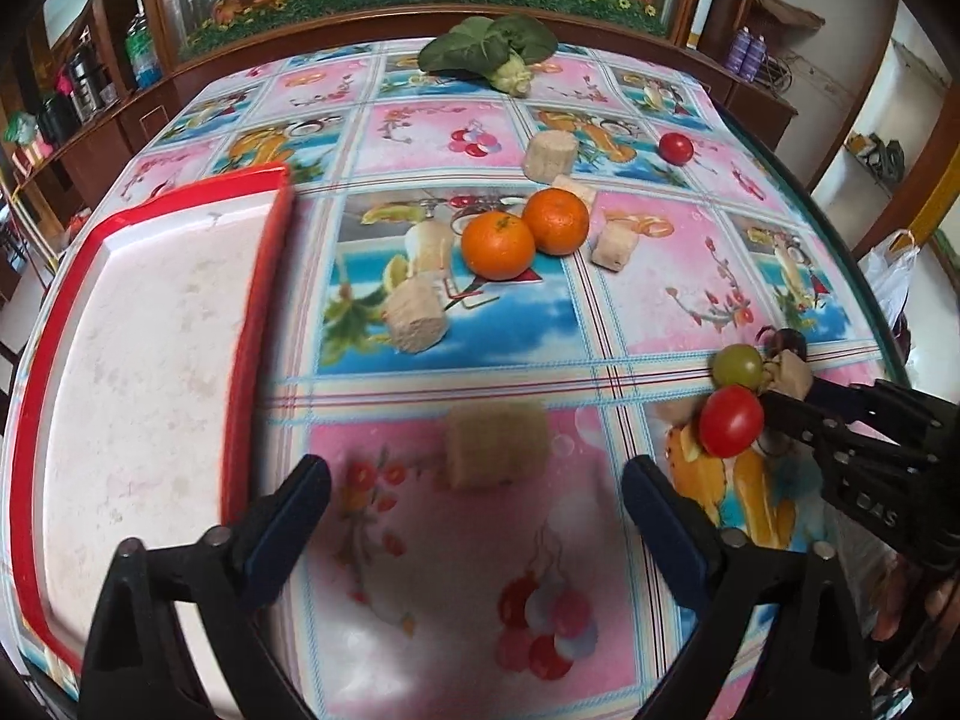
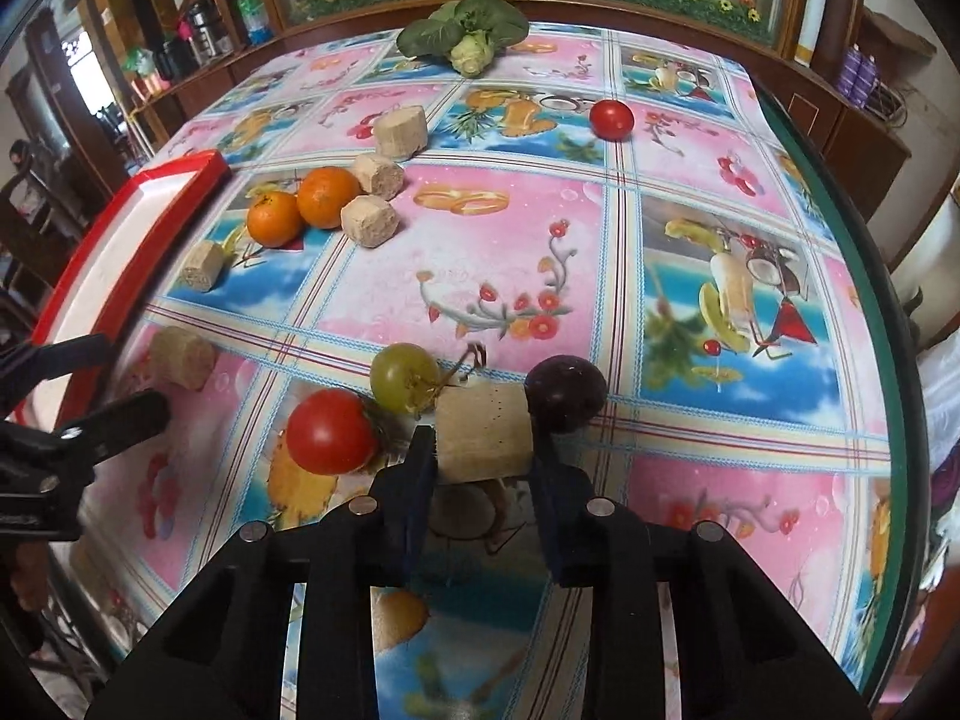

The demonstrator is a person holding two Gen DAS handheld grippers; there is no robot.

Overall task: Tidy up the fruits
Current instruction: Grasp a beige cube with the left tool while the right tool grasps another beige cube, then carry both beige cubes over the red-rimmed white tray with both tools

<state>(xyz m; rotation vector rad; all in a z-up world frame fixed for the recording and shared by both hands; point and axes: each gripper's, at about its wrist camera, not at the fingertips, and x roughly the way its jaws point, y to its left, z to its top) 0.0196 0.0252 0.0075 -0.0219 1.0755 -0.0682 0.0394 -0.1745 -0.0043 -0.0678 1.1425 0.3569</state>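
My right gripper (image 2: 480,450) is shut on a beige cork-like block (image 2: 483,435), held just above the table. Around it lie a red tomato (image 2: 330,432), a green grape (image 2: 403,377) and a dark purple grape (image 2: 564,393). My left gripper (image 1: 477,483) is open and empty above the table, with another beige block (image 1: 497,445) just ahead of it. Two oranges (image 1: 498,245) (image 1: 555,221) lie mid-table. A second tomato (image 1: 675,148) lies far right. The red-rimmed white tray (image 1: 150,324) is empty at the left.
Several more beige blocks (image 1: 415,318) (image 1: 549,156) (image 1: 613,245) are scattered around the oranges. A leafy green vegetable (image 1: 486,51) lies at the far edge. The table's glass edge (image 2: 864,276) curves along the right. Wooden shelving stands behind.
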